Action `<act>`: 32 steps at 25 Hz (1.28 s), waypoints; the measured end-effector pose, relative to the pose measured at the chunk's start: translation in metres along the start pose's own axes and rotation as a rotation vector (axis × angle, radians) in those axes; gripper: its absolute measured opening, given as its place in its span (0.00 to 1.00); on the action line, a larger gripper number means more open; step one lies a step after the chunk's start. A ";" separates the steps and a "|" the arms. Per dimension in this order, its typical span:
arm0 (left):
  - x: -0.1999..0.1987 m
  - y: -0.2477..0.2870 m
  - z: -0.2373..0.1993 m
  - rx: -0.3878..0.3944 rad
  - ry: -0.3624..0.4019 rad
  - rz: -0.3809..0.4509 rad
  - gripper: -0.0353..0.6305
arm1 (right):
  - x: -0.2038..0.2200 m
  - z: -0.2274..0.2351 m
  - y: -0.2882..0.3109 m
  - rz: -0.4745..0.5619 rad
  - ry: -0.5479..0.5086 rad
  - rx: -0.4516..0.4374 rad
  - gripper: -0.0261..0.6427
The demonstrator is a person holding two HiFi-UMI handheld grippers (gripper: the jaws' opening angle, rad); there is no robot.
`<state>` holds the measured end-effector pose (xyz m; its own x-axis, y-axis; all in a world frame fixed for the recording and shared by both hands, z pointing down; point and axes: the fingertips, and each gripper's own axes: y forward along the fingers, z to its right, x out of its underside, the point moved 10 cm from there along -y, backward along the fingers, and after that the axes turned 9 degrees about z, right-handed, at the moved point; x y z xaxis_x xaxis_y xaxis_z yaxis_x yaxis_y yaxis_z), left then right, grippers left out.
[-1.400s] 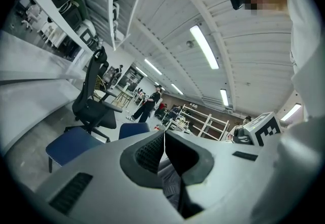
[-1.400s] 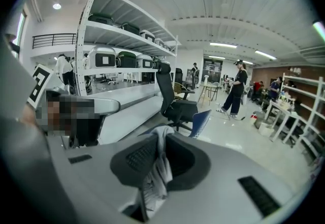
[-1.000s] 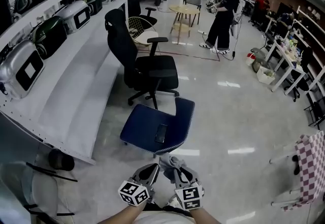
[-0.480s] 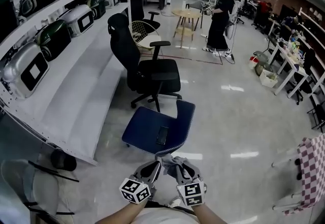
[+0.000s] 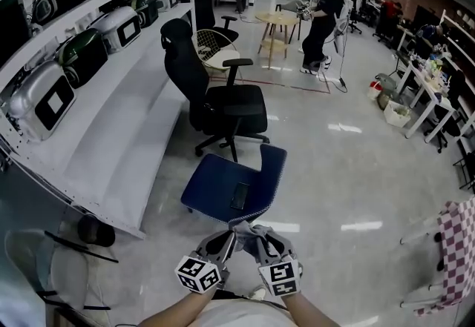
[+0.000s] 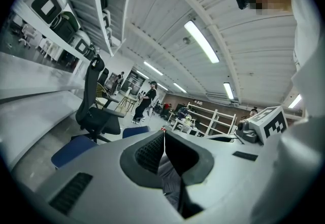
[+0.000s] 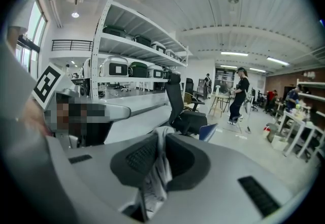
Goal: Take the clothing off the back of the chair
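A small grey piece of clothing (image 5: 246, 232) hangs bunched between my two grippers at the bottom centre of the head view. My left gripper (image 5: 226, 239) is shut on its left side and my right gripper (image 5: 257, 239) on its right side. In the left gripper view the jaws (image 6: 164, 139) are closed, with grey cloth (image 6: 170, 177) pinched low between them. The right gripper view shows pale cloth (image 7: 155, 182) draped through the closed jaws (image 7: 161, 139). Just beyond the grippers a blue chair (image 5: 223, 185) stands with its bare backrest (image 5: 273, 170) at the right and a dark flat object (image 5: 238, 195) on its seat.
A black office chair (image 5: 215, 99) stands behind the blue one. Long white shelves (image 5: 111, 133) with appliances run along the left. A black object (image 5: 93, 230) lies on the floor at the left. A checkered cloth (image 5: 456, 244) hangs at the right edge. People stand by a round table (image 5: 276, 20) far back.
Both grippers stay where they were, still holding the grey clothing. Only the head view has shifted slightly.
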<state>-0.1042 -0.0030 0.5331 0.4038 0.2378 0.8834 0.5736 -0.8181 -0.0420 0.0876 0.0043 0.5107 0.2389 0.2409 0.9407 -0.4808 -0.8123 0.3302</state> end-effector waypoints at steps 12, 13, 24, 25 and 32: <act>-0.003 0.010 0.010 -0.002 0.026 0.003 0.07 | -0.002 0.007 0.002 0.007 -0.014 -0.038 0.12; -0.003 0.012 0.010 0.000 0.028 0.001 0.07 | -0.003 0.007 0.003 0.006 -0.015 -0.042 0.12; -0.001 0.013 0.016 0.002 0.027 -0.013 0.07 | -0.004 -0.001 0.003 -0.010 -0.019 -0.088 0.12; 0.000 0.012 0.017 -0.001 0.026 -0.014 0.07 | -0.004 0.000 0.002 -0.010 -0.019 -0.089 0.12; -0.002 0.009 0.011 -0.015 0.020 -0.012 0.07 | -0.006 -0.001 0.006 -0.017 -0.027 -0.094 0.12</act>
<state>-0.0920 -0.0047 0.5255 0.3828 0.2373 0.8928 0.5673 -0.8231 -0.0245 0.0822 -0.0011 0.5068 0.2693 0.2388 0.9330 -0.5537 -0.7543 0.3528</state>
